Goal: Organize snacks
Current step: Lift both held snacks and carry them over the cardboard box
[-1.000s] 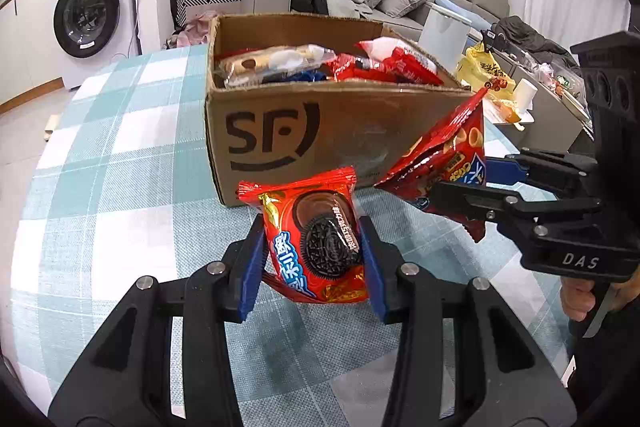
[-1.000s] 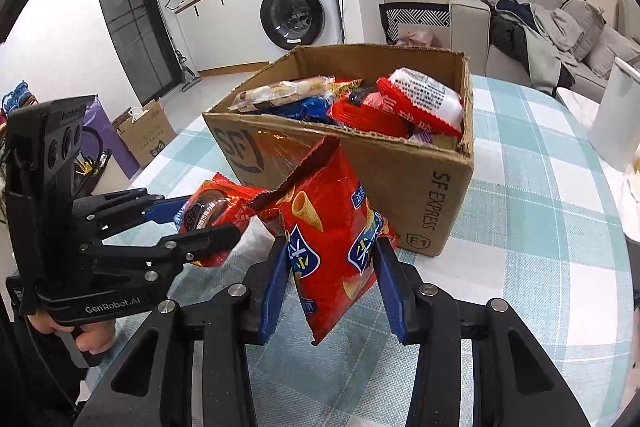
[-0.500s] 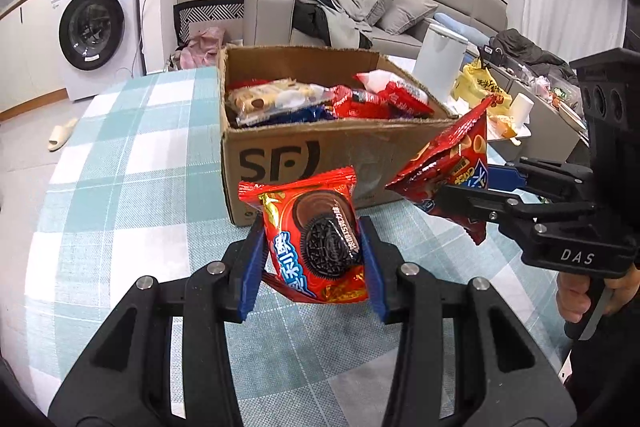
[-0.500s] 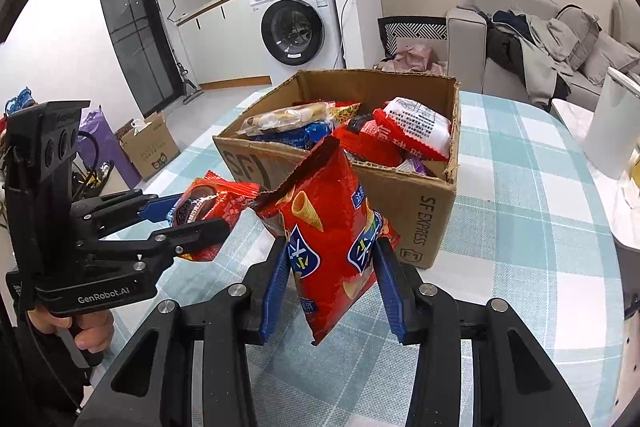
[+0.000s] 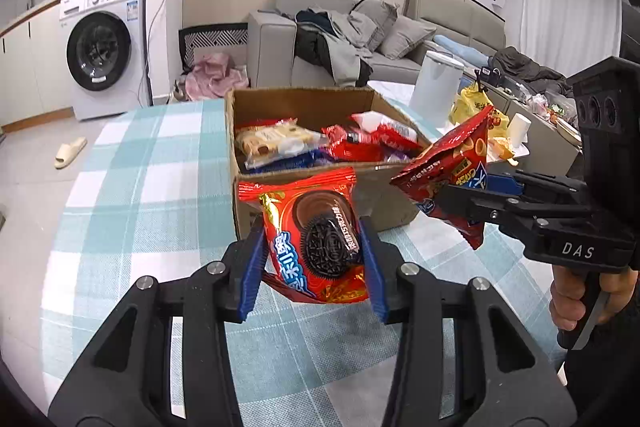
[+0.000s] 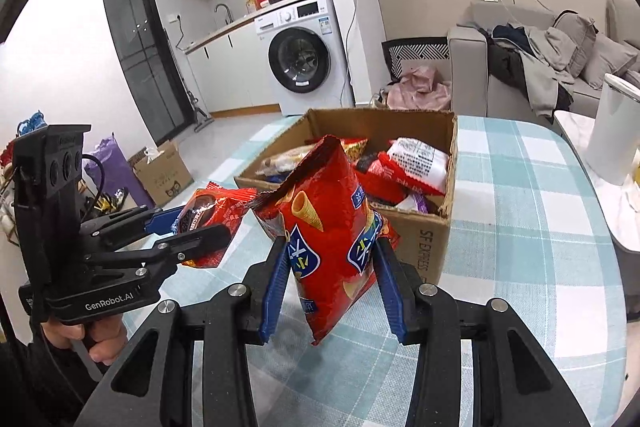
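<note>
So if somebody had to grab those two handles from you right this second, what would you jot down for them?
Left tool: shut on the red cookie packet, held in the air over the table.
Right tool: shut on the red cone-snack bag, also in the air.
The brown cardboard box sits just ahead on the teal checked tablecloth, already holding several snack packs.
Done: both packets picked up.
Left: probably put both into the box, then let go.

Both wrist views look forward, close above the table (image 5: 132, 163) — sharing the snack box (image 6: 430, 247).
</note>
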Action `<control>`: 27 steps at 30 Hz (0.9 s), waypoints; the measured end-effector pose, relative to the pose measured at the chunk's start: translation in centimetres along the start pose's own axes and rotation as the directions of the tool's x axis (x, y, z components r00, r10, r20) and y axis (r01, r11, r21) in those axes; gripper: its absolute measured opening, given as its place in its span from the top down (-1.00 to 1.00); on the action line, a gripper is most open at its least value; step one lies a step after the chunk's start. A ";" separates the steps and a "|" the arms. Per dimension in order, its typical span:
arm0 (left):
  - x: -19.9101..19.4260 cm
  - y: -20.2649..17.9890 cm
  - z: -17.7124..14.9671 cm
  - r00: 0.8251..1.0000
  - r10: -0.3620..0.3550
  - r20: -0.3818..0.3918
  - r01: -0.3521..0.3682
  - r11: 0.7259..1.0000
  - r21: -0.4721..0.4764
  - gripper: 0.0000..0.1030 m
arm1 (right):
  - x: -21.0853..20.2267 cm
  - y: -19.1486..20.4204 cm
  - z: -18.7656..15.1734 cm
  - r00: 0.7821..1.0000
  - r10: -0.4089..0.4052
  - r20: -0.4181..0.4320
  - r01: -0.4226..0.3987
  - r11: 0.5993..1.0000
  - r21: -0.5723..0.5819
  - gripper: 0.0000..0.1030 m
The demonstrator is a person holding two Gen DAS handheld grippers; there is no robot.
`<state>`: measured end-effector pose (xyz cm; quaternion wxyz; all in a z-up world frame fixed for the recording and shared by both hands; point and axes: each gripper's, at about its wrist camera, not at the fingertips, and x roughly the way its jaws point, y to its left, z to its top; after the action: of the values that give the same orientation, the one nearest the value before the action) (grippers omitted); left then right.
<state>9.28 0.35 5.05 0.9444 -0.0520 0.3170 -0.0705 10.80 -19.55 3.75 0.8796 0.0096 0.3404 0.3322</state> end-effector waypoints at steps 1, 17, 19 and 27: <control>-0.2 0.0 0.1 1.000 0.005 0.007 -0.005 1.000 0.003 0.22 | -0.2 0.1 0.1 1.000 0.001 0.008 -0.001 1.000 0.004 0.17; 1.5 0.1 2.6 1.000 -0.009 0.000 0.009 1.000 -0.030 0.22 | 2.2 0.7 1.0 0.999 -0.031 -0.014 0.031 0.999 0.008 0.66; 1.7 0.3 2.5 1.000 0.000 -0.004 -0.001 1.000 -0.024 0.22 | 3.0 0.7 0.4 0.999 -0.029 -0.043 0.029 1.000 0.002 0.66; 1.6 1.4 2.7 1.000 0.021 0.013 -0.020 0.999 -0.042 0.22 | 2.9 -0.5 -1.2 0.997 -0.009 -0.075 0.012 0.999 0.035 -0.12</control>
<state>12.36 1.61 6.06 0.9459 -0.0688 0.3125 -0.0539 11.98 -18.41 1.00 0.8676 0.0110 0.3791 0.3215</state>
